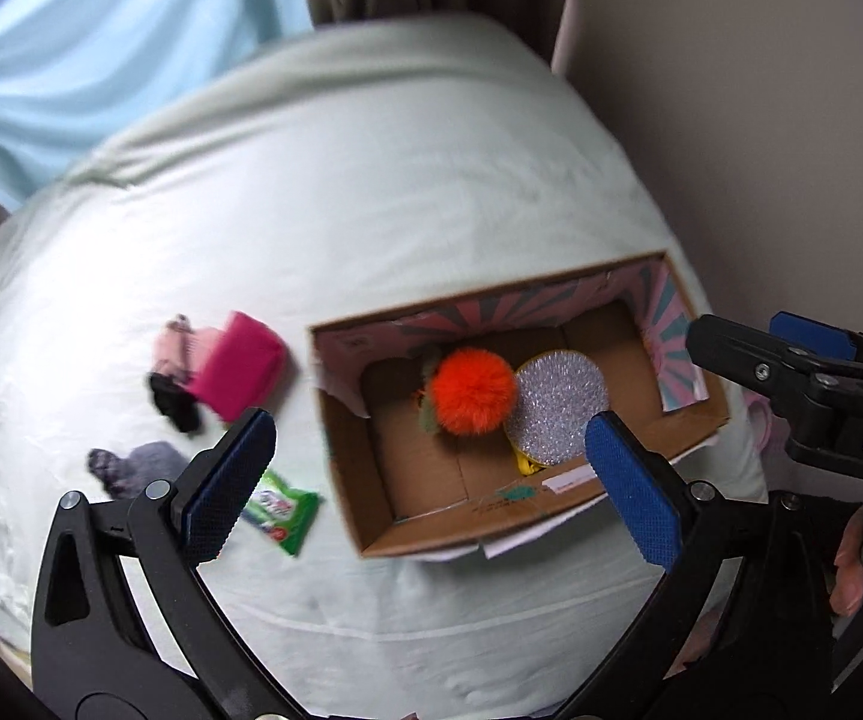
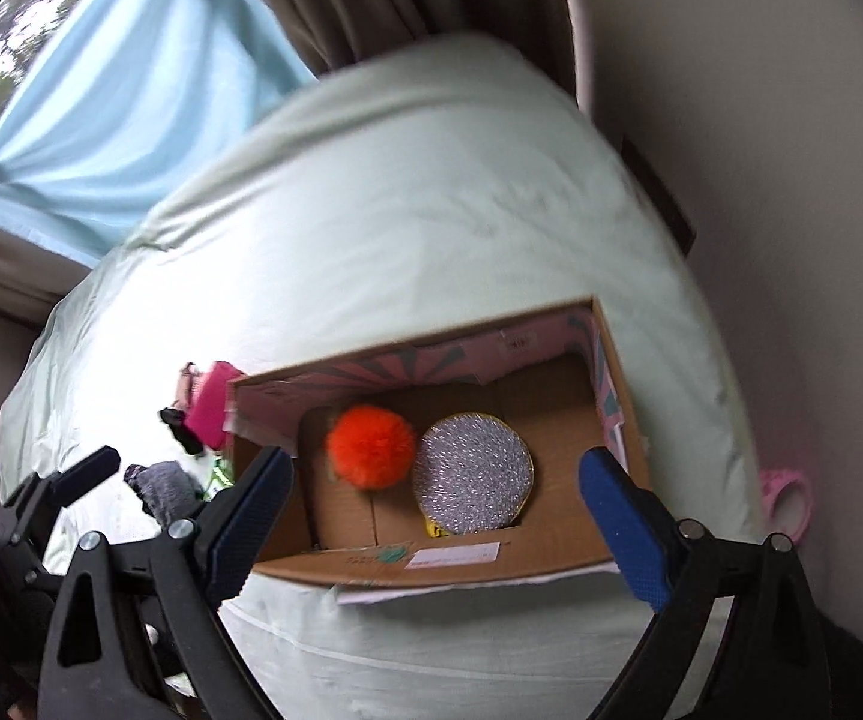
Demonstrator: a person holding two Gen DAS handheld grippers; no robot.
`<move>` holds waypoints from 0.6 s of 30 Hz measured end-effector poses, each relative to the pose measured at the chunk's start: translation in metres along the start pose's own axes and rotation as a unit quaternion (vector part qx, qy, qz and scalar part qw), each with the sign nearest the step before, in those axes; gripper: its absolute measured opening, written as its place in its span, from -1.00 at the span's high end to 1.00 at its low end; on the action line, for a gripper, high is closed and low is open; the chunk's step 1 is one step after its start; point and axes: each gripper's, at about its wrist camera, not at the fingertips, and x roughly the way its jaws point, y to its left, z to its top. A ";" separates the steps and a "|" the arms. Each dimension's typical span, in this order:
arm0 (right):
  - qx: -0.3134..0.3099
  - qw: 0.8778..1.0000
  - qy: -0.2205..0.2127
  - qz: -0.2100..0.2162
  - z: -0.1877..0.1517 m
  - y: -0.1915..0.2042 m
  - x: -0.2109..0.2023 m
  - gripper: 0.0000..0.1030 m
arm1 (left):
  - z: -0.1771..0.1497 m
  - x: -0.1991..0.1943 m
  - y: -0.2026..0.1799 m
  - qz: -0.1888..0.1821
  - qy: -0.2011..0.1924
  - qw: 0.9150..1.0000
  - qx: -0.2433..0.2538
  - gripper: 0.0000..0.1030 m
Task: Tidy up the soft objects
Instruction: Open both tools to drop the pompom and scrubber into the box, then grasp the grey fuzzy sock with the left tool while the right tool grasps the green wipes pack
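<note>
White letters "DAS" show on the black body of my right gripper (image 1: 791,354); print on the green packet (image 1: 278,507) and the box label (image 2: 454,557) stays unreadable.

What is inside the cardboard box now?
In the box lie an orange pompom and a round silver sponge. The sponge covers most of something yellow; what it is cannot be told.

pompom (image 1: 472,391) in box (image 1: 371,480), pouch (image 1: 239,366) left
</note>
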 end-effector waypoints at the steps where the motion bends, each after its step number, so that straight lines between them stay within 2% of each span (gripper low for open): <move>1: -0.010 1.000 -0.011 -0.001 -0.002 0.008 -0.014 -0.85 | -0.003 -0.013 0.004 0.001 -0.010 1.000 -0.004 -0.99; 6: -0.058 0.996 -0.074 -0.005 -0.018 0.050 -0.077 -0.85 | -0.025 -0.090 0.035 0.009 -0.069 0.997 -0.033 -0.99; 9: -0.098 0.987 -0.124 -0.012 -0.036 0.080 -0.117 -0.85 | -0.050 -0.135 0.060 0.023 -0.112 0.992 -0.058 -0.99; 13: -0.131 0.977 -0.166 -0.008 -0.066 0.116 -0.150 -0.85 | -0.087 -0.184 0.101 0.041 -0.160 0.982 -0.096 -0.99; 18: -0.151 0.967 -0.204 -0.011 -0.103 0.148 -0.172 -0.85 | -0.135 -0.223 0.144 0.066 -0.193 0.972 -0.115 -0.99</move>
